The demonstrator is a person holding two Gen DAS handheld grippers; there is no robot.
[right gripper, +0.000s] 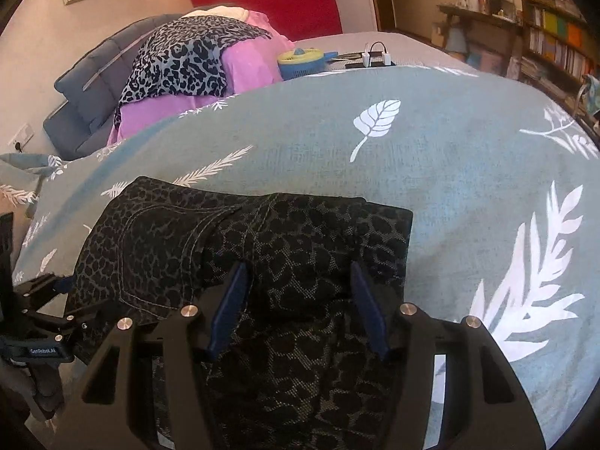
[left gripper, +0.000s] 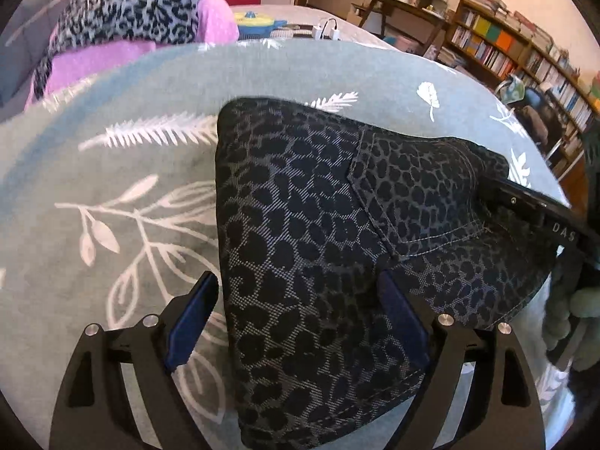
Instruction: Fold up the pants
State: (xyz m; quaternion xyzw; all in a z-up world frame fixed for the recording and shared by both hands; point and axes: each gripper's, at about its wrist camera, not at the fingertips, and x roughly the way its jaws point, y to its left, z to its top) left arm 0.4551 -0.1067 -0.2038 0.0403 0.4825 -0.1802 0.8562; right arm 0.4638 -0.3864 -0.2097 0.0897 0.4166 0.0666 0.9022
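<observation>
Folded pants laid on a leaf-printed bedspread

The dark leopard-print pants (left gripper: 322,247) are seen folded into a compact bundle on the grey-green bedspread (right gripper: 450,157), back pocket uppermost. The left tool (left gripper: 300,322) is held spread wide over the fabric, pinching nothing. The right tool (right gripper: 298,300) is likewise spread, its blue pads standing apart over the cloth.

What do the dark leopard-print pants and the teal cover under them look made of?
Dark leopard-print pants: likely denim, matte; diagonal twill weave and contrast-stitched pocket seams show. Teal leaf-print bed cover: probably a woven cotton-type cloth, matte with a faded, heathered surface; exact fibre unclear.
</observation>
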